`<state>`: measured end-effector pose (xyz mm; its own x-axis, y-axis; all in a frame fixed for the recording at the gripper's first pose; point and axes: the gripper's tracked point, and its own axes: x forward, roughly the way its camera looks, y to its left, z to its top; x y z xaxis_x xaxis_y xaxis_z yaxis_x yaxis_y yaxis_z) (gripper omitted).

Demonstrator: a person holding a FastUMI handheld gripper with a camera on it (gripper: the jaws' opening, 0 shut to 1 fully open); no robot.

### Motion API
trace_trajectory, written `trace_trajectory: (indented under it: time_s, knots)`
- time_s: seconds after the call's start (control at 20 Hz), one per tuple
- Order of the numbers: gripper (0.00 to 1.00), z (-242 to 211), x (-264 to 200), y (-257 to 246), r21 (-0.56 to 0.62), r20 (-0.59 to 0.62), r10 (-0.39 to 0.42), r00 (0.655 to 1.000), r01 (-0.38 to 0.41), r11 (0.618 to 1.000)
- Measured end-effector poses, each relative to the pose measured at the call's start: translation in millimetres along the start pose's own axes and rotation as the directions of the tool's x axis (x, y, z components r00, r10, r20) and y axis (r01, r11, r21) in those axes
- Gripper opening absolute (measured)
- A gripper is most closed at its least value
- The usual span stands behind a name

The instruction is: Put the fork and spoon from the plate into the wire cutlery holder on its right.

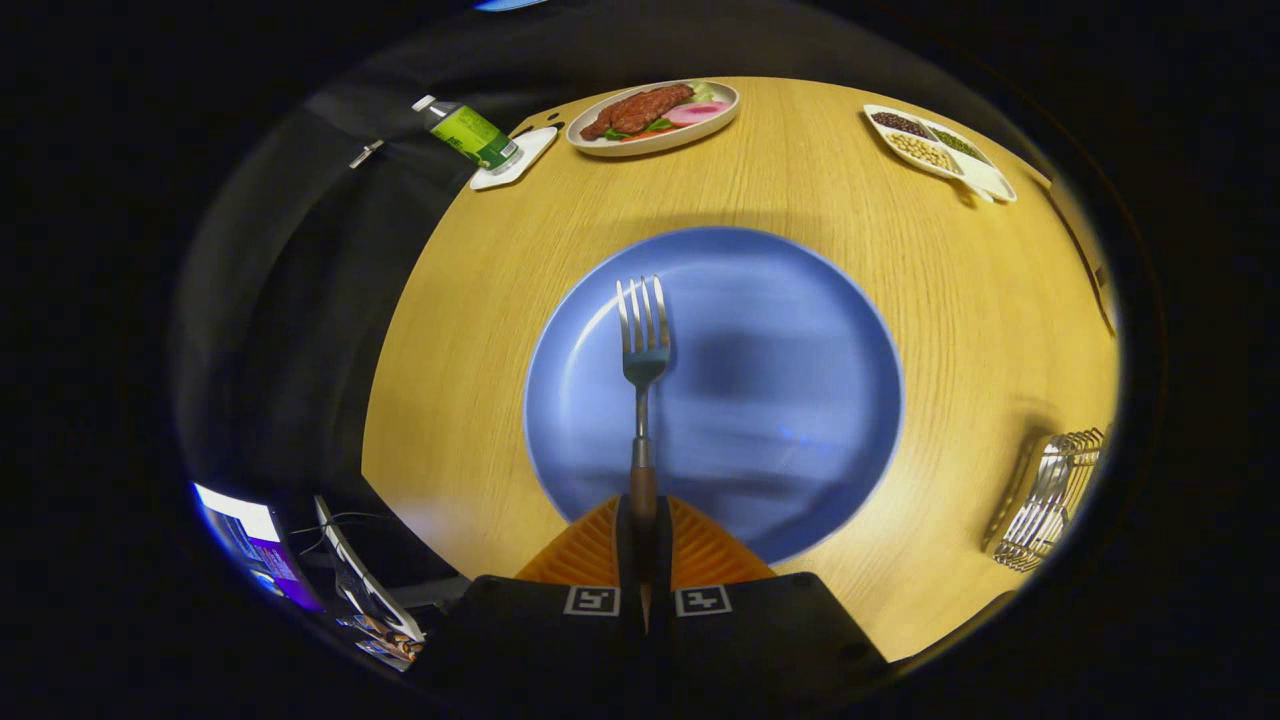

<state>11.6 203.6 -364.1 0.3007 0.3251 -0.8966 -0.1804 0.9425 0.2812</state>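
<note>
My gripper (642, 522) is shut on the wooden handle of a metal fork (643, 345), both fingers pressing on it. The fork points straight ahead with its tines up, held over the blue plate (780, 400) on the round wooden table. The wire cutlery holder (1050, 495) stands to the right of the plate, near the table's edge. I see nothing else lying on the plate.
Beyond the plate, a white dish with meat and vegetables (655, 115) sits at the far side. A green-labelled bottle (468, 133) lies on a small white tray to its left. A divided white dish of beans (938, 150) is at the far right.
</note>
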Motion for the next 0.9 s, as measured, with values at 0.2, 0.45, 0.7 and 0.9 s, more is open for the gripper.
trace_trajectory:
  time_s: [0.2, 0.45, 0.7, 0.9]
  knots:
    - [0.05, -12.5, -35.7, -15.3, -0.065, 0.015, -0.023, 1.000, 0.024, 0.998]
    - [0.05, -28.0, -93.7, -38.7, -0.073, 0.029, -0.032, 0.999, 0.034, 0.997]
    - [0.05, -37.3, -157.1, -77.9, -0.055, 0.036, -0.077, 0.996, 0.078, 0.995]
    - [0.05, -43.8, -203.2, -107.8, -0.085, 0.021, -0.120, 0.993, 0.122, 0.989]
